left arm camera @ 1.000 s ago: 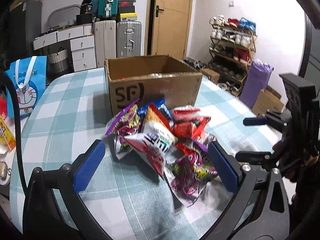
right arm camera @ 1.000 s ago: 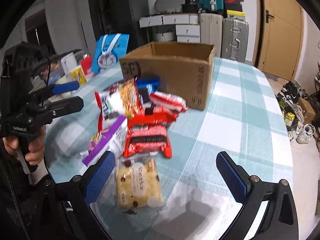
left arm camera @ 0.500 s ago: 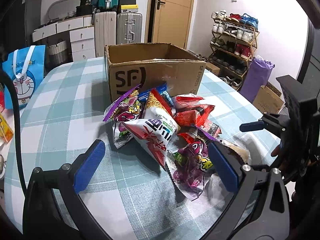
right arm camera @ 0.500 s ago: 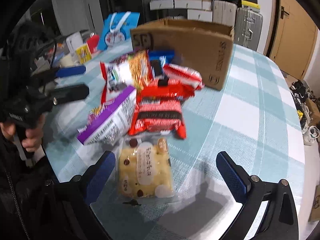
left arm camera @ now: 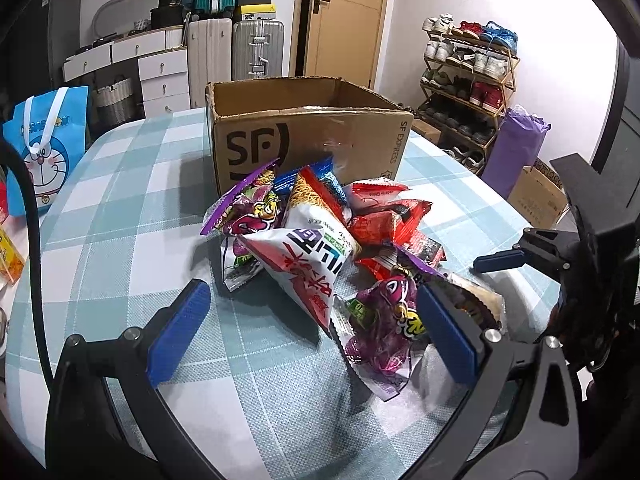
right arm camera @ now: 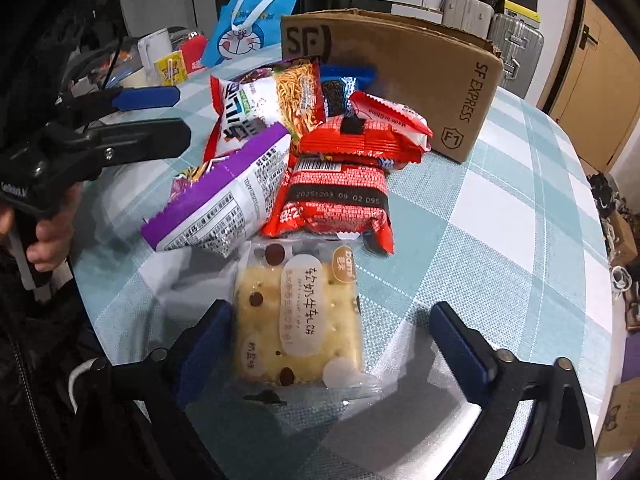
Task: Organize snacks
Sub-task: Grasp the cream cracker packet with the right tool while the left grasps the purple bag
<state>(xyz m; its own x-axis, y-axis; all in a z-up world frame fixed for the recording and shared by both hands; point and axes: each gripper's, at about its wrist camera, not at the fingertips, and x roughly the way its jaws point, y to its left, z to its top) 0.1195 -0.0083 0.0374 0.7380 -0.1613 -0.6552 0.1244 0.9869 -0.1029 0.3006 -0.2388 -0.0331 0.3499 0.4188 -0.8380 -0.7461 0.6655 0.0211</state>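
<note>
The snack pile (left arm camera: 316,248) lies on the checked worktop (left arm camera: 120,208) just in front of the open cardboard box (left arm camera: 304,132), its rear packets touching or nearly touching the box's front wall. At the near edge of the pile, on the right hand-held gripper's side, sits a clear-wrapped yellow cracker packet (right arm camera: 298,316) with brown dots. Behind it lie a red packet (right arm camera: 336,200) and a purple-edged white packet (right arm camera: 224,200), then further red, white and blue packets reaching back to the box.

The right hand-held gripper (right arm camera: 332,344) is released, jaws wide apart, and since half a second ago it has moved forward so that the cracker packet now lies between its blue pads; the left pad (right arm camera: 208,340) is just beside the packet's edge, the other pad well clear of it. A second ago the packet lay ahead of the fingertips.

The left hand-held gripper (left arm camera: 312,336) is also released, jaws spread, hovering over the near side of the pile, a purple packet (left arm camera: 380,328) by its right pad. It has closed in slightly on the pile since the earlier frames.

A blue Doraemon bag (left arm camera: 48,156) stands at the worktop's far left edge.
</note>
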